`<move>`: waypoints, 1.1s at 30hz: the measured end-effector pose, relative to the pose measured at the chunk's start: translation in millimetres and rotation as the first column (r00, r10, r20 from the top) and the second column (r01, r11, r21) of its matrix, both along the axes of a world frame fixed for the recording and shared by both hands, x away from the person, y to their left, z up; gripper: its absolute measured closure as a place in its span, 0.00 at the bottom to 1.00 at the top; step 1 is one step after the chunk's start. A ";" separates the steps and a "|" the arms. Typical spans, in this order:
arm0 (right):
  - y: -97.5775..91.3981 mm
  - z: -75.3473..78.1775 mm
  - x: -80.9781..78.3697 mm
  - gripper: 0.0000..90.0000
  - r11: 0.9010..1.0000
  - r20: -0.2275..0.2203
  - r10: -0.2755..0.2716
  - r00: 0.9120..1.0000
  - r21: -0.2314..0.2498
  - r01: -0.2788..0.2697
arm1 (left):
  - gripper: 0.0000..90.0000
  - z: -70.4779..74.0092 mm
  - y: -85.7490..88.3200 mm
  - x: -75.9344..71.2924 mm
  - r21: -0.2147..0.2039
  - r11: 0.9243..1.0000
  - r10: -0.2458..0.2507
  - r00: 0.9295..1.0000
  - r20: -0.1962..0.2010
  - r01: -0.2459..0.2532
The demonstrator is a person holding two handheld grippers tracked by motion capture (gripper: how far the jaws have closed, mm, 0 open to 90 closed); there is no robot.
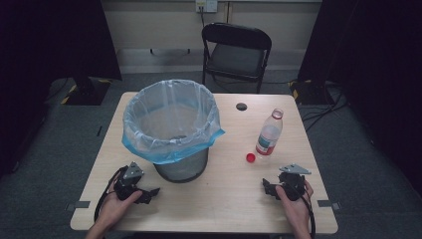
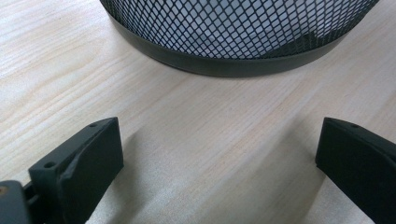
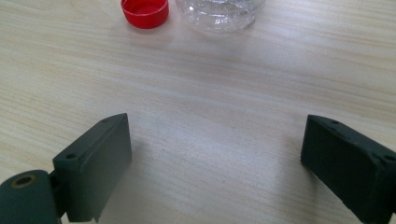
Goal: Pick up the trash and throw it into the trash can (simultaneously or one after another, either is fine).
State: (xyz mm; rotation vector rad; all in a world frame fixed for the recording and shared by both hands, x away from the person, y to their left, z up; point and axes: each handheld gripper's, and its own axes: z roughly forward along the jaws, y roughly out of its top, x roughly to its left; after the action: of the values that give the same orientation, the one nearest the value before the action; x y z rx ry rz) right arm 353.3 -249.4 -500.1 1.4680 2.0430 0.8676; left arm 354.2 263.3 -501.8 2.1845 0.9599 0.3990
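The room was dark at both sides, with a pale wall at the top of the high view and one black chair (image 1: 237, 50) standing before it, behind the table. The wooden table (image 1: 224, 194) filled the middle of that frame, and it had one small round hole (image 1: 241, 106) near its far edge.

In the left centre stood one mesh bin (image 1: 171, 127) with a clear and blue liner. In the right centre stood one bottle (image 1: 269, 132), upright and without its cap. The red cap (image 1: 251, 158) lay on the wood just beside the bottle, at its lower left.

The left gripper (image 1: 149, 193) was at the lower left, held in a hand and close to the foot of the bin. The right gripper (image 1: 268, 187) was at the lower right, below the cap and the bottle and apart from them. Nothing stood between it and them.

The left gripper view showed what the high view hid: the mesh wall and dark base ring of the bin, at the top of the frame. Its jaws were spread wide with bare wood between them.

The right gripper view showed the open side of the cap (image 3: 144, 12) at the upper left and the clear bottom of the bottle (image 3: 219, 14) beside it. Its jaws too were spread wide and held nothing.
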 end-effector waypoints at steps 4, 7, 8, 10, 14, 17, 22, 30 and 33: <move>0.0 0.1 -0.2 0.10 1.000 0.001 -0.001 1.000 0.001 0.001 | 0.00 0.0 0.0 0.0 -0.001 1.000 0.000 1.000 -0.001 0.000; -1.0 0.4 0.4 0.11 1.000 0.003 0.023 1.000 -0.002 -0.023 | 0.00 0.0 0.0 0.1 -0.001 1.000 -0.001 1.000 -0.001 0.001; -1.2 1.0 0.8 0.14 1.000 0.002 0.023 1.000 0.001 -0.023 | 0.00 -0.1 0.1 0.3 -0.002 1.000 -0.003 1.000 -0.002 0.003; -1.1 2.6 0.0 0.18 0.999 0.002 0.027 1.000 0.020 -0.027 | 0.00 0.1 0.2 0.4 0.000 1.000 -0.003 1.000 -0.002 0.003; 1.9 8.7 -0.4 0.21 0.997 -0.005 0.067 0.998 0.031 -0.066 | 0.00 0.2 0.0 0.4 0.002 1.000 -0.001 1.000 -0.002 0.001; 4.1 14.2 -0.1 0.21 0.995 0.010 0.091 0.996 0.028 -0.091 | 0.00 0.2 0.0 0.4 0.001 1.000 -0.001 1.000 -0.003 0.001; 2.1 26.0 5.9 0.18 0.993 0.053 0.104 0.993 0.047 -0.106 | 0.00 0.2 0.0 0.6 0.002 1.000 -0.001 1.000 -0.002 0.001; 1.2 30.9 14.8 0.16 0.990 0.065 0.116 0.991 0.071 -0.121 | 0.00 0.2 0.0 0.6 0.002 1.000 -0.002 1.000 -0.003 0.002; 1.9 32.9 18.8 0.16 0.990 0.063 0.121 0.991 0.070 -0.125 | 0.00 0.2 0.0 0.6 0.002 1.000 -0.001 1.000 -0.002 0.001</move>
State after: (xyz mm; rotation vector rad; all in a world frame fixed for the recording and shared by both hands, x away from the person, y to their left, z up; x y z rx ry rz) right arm 372.1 -247.5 -467.2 1.3495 2.0961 1.0336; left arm 354.8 263.4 -501.6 2.1876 0.9595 0.3970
